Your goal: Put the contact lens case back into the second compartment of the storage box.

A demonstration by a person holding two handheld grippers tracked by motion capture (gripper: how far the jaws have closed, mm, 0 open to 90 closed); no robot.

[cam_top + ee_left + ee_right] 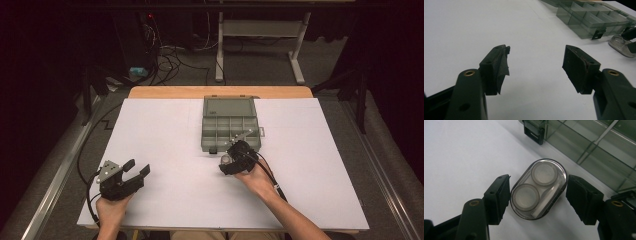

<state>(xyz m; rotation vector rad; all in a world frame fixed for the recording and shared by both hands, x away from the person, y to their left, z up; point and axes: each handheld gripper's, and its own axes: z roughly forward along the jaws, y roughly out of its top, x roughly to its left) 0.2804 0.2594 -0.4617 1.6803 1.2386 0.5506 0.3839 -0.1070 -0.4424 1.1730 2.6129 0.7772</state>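
Two round wells and a short white rod show inside the clear oval case [538, 188], which lies flat on the white table [165, 130] just before the open grey compartment box [231, 131]. The right gripper [537, 197] has spread jaws flanking the case, its left pad beside the rim, its right pad apart. The left gripper [535, 67], well apart, stands spread and empty.
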